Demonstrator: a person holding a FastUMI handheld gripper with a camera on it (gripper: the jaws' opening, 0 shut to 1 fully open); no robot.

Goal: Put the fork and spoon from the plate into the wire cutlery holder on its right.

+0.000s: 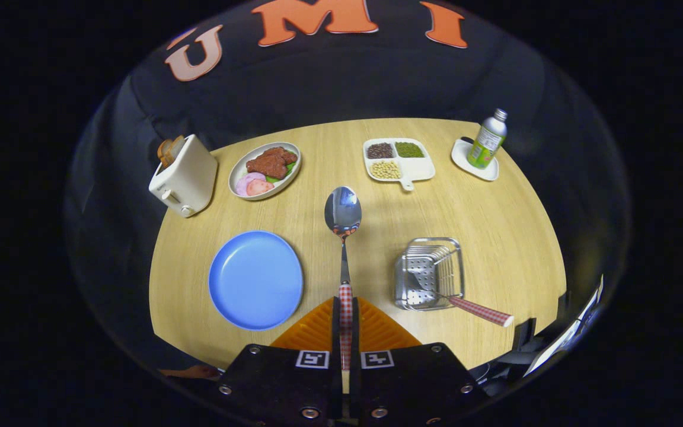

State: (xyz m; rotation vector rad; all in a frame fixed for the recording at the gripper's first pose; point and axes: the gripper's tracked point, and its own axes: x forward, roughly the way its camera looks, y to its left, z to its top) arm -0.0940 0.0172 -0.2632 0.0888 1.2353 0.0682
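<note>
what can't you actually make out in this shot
- Fork in the wire cutlery holder, gripper view: its head is masked by the holder's wires and perforated wall, so the tines can't be confirmed.
- Spoon: the lower handle is hidden between the shut claw fingers.
- Toaster: what sits in its slot is too small to tell.
- Bottle: label too small.

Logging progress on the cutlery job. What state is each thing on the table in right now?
Gripper: shut on the spoon handle.
Spoon: held, bowl pointing ahead over the table.
Fork: in the holder, handle sticking out.
Holder: has the fork in it.
Blue plate: empty.
Toaster: bread in its slot.
Oval dish: holds food.
Divided tray: three sections filled, one empty.
Bottle: upright, capped, on a saucer.
</note>
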